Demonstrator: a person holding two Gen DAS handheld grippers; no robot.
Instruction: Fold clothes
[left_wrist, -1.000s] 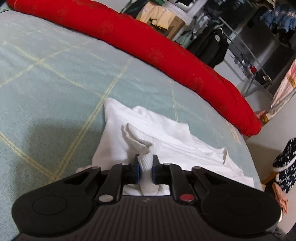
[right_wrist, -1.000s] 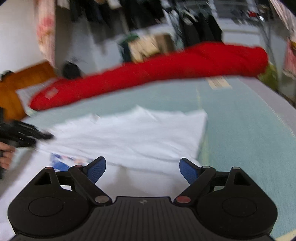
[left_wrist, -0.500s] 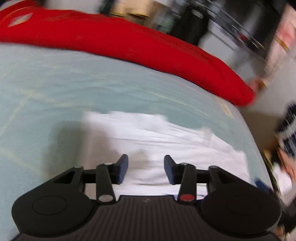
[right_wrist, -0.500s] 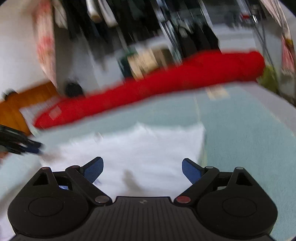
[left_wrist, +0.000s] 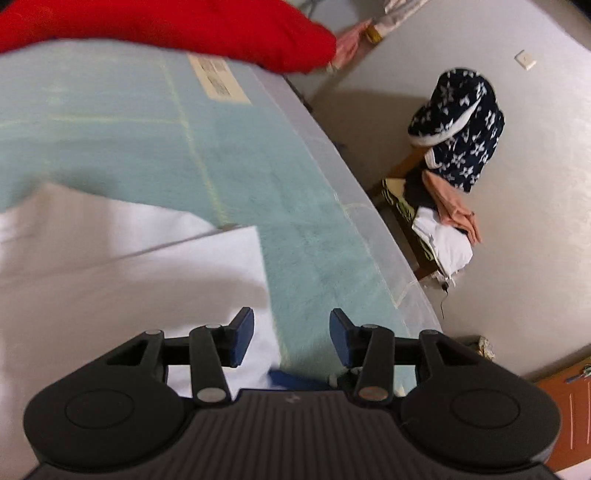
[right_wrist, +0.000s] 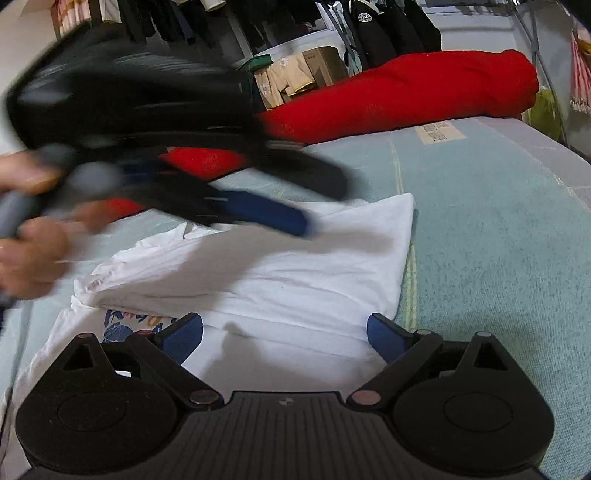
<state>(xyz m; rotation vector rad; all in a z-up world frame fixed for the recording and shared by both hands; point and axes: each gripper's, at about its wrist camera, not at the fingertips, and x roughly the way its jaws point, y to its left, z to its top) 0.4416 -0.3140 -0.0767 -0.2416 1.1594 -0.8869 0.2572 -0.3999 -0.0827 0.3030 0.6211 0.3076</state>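
Since your left hand-held gripper (left_wrist: 291, 336) has let go of the white shirt (right_wrist: 295, 273) and now swings spread above it, like your right hand-held gripper (right_wrist: 284, 336), that fold looks laid on the bed (right_wrist: 498, 229).

We identify a home bedroom: a bed with a pale green checked cover (right_wrist: 498, 229), a long red bolster (right_wrist: 406, 96) at its far edge, dark jackets on a clothes rack (right_wrist: 388, 29) behind it, and piled garments (left_wrist: 450, 206) beside a plain wall (left_wrist: 535, 184).
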